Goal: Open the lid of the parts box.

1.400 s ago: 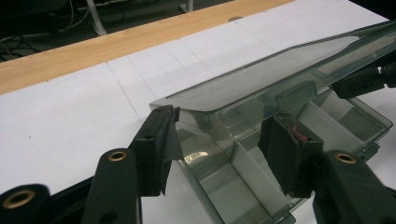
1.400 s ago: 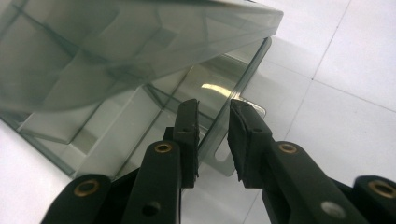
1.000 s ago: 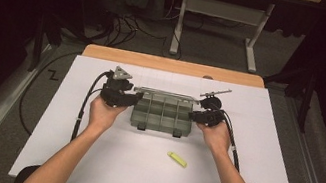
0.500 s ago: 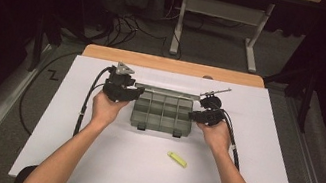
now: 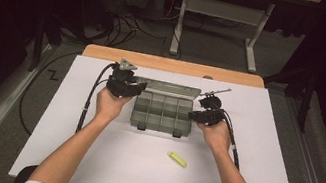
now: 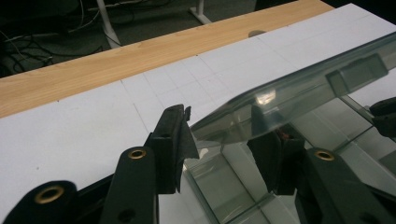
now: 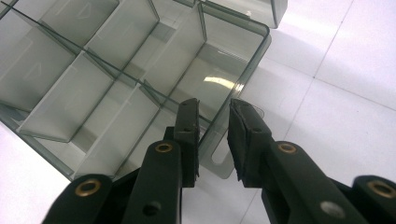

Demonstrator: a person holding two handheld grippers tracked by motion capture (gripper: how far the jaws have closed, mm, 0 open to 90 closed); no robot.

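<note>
the clear divided box (image 5: 163, 113) sits mid-table on the white sheet (image 5: 88, 159), its lid (image 5: 167, 86) half raised behind it. since a second ago the left gripper (image 5: 140, 86) has been narrowing its jaws around the lid's corner edge; in the left gripper view the lid (image 6: 299, 88) lies between the pads (image 6: 180, 140), and i can't tell whether they bite yet. the right gripper (image 7: 214, 135) hasn't budged: its jaws straddle the box's side wall (image 7: 233, 98) and look clamped on it. i'd say the lid is about to be swung. the yellow piece (image 5: 177, 159) lies untouched nearer the person.
</note>
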